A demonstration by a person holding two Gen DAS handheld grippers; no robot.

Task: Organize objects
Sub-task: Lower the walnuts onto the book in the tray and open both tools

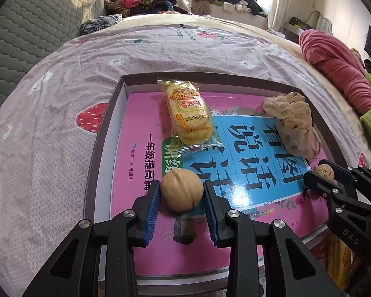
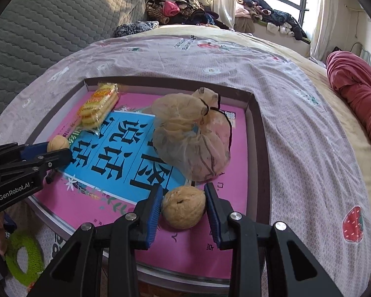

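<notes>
Two walnuts, one per tool, both low over the box.

Left wrist view: left tool (image 1: 181, 194) closed on a smooth walnut (image 1: 181, 190), blue pads touching either flank. Held just above the pink book (image 1: 146, 252) lining the box (image 1: 104, 128). Snack pack (image 1: 189, 115) further in, toward the far wall. Mesh bag (image 1: 294, 126) off to the right, beside the box's right wall. Right tool (image 1: 327, 173) seen from the side at the right edge, a rougher walnut (image 1: 324, 171) between its fingers.

Right wrist view: right tool (image 2: 183, 209) clamped on that pitted walnut (image 2: 183, 210), just short of the mesh bag (image 2: 190, 136) and close over the book (image 2: 86, 198). Box (image 2: 256, 113) resting on the bed (image 2: 296, 128). Left tool (image 2: 55, 152) at the left edge with its walnut (image 2: 57, 143); snack pack (image 2: 99, 109) in the far left corner.

Judged as the placing step: both nuts carried into the box, neither released. Next move likely to call for lowering each onto bare book and opening gently. Round shells, so apt to roll on the glossy cover; best set down close to the bag or a wall.
</notes>
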